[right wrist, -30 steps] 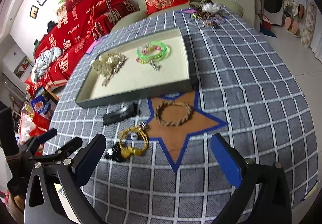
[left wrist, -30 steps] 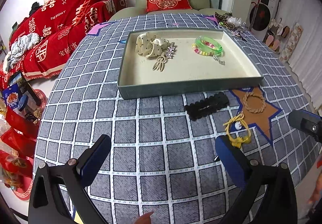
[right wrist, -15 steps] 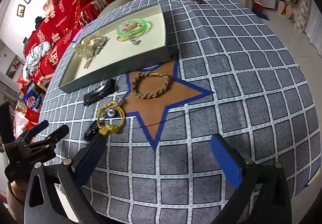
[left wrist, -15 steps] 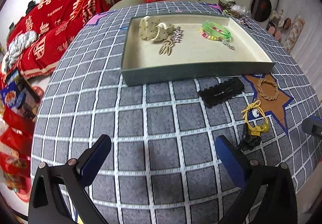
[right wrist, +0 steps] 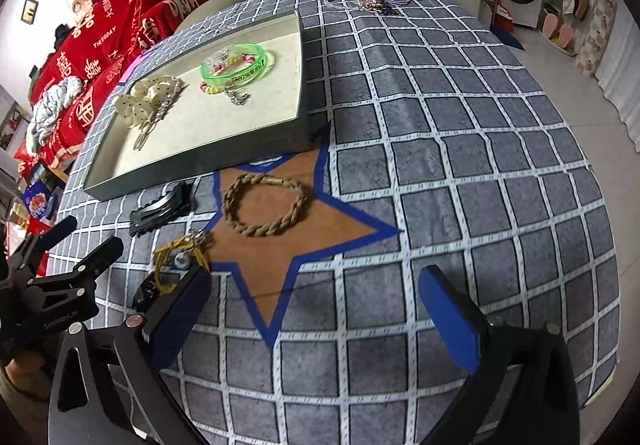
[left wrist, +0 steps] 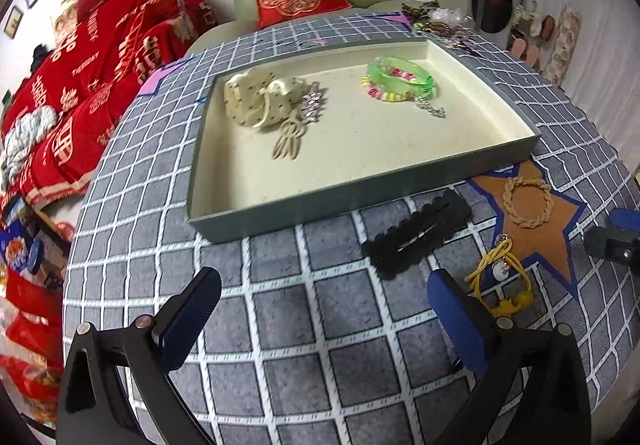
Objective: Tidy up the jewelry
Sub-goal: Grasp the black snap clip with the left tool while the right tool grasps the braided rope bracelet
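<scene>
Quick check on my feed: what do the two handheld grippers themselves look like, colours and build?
Both match. The left gripper and right gripper have black angular frames with triangular cut-outs and silver pivot bolts. Each finger ends in a flat, rounded dark blue pad. White lettering marks the left gripper's body in the right wrist view, too small to read. No cables or sleeves show.

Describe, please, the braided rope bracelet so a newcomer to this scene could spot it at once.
Start at the shallow grey tray on the checked tablecloth; just in front of its near right corner lies a brown star outlined in blue tape. The braided rope bracelet rests on that star. Unlike the black hair clip and yellow cord alongside, it is a plain tan twisted ring.
</scene>
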A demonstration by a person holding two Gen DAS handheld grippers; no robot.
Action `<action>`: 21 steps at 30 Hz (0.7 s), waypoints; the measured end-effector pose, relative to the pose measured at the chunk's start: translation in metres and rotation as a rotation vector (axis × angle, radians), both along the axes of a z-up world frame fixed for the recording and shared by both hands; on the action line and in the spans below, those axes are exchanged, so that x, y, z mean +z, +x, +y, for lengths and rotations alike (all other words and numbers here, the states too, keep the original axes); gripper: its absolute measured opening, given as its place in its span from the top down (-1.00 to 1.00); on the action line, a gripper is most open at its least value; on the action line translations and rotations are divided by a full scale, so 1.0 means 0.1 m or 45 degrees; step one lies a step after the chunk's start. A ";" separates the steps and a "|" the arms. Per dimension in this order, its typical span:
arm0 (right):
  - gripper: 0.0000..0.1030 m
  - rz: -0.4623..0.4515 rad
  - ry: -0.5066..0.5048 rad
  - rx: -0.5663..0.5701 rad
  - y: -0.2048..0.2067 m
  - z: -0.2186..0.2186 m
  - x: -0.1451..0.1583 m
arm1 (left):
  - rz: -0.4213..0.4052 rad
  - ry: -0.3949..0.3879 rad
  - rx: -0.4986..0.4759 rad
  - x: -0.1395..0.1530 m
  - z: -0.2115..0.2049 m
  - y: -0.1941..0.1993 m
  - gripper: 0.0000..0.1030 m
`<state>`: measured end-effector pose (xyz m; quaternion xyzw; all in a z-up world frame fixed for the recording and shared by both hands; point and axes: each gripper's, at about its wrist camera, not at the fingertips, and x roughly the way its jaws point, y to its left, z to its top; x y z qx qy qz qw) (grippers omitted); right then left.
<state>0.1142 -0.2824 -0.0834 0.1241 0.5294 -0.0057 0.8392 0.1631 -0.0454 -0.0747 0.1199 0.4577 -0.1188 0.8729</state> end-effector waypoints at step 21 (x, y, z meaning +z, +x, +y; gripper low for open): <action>-0.56 0.019 -0.152 0.085 0.45 0.10 -0.14 | 0.071 0.023 -0.216 -0.18 -0.41 0.17 -0.69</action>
